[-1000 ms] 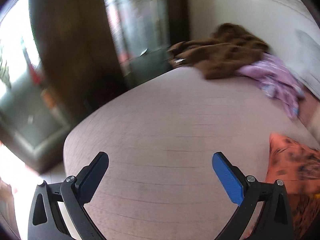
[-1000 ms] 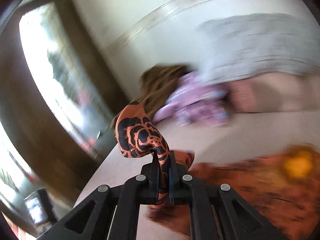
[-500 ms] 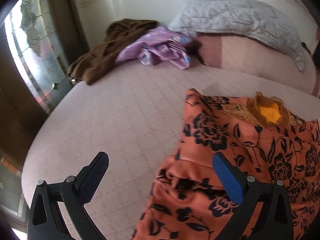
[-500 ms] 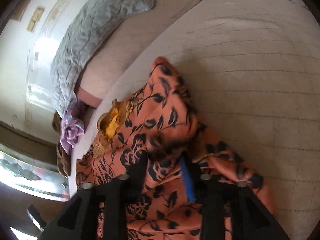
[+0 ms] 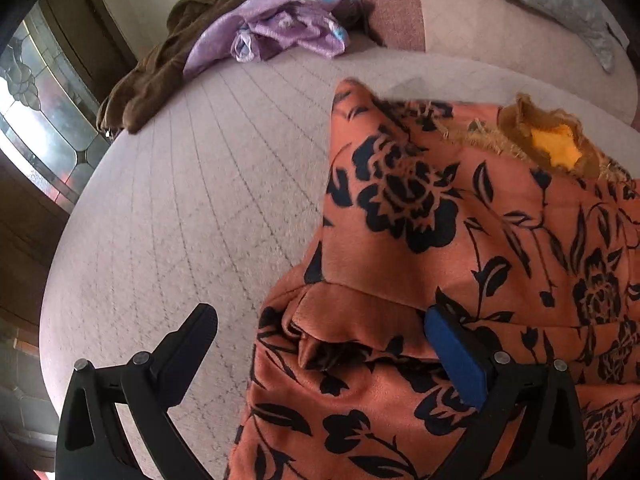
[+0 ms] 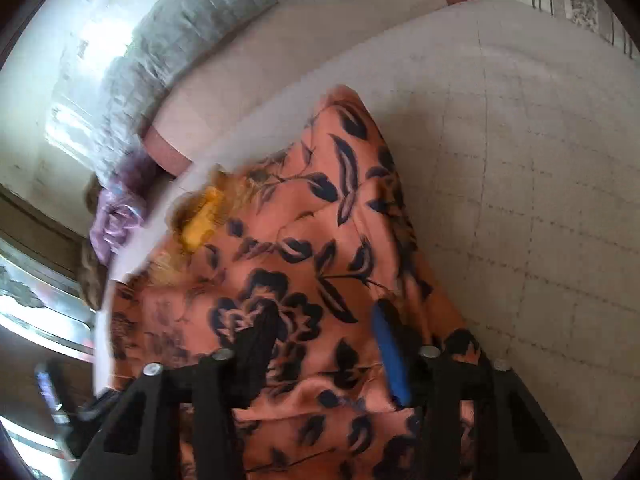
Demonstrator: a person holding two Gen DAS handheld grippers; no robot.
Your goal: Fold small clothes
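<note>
A: Orange floral garment [image 5: 460, 240] lies spread on the bed [image 5: 180, 220], yellow-lined neckline at the far end. Purple and brown clothes [image 5: 280, 28] heaped far left.

B: Grippers?

A: Left gripper [image 5: 320, 344] wide, holding nothing, near-left edge of the cloth between its fingers. Right gripper [image 6: 324, 336] part open over the near edge; jaws just closing, no pinch I can see.

B: Tip?

A: Probably flatten the bunched near-left fold first, then pinch only the top layer at both corners.

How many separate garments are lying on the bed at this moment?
3. The orange floral garment lies spread in front, under both grippers. The purple garment and the brown garment are heaped together at the far end. More may be hidden in that heap.
</note>
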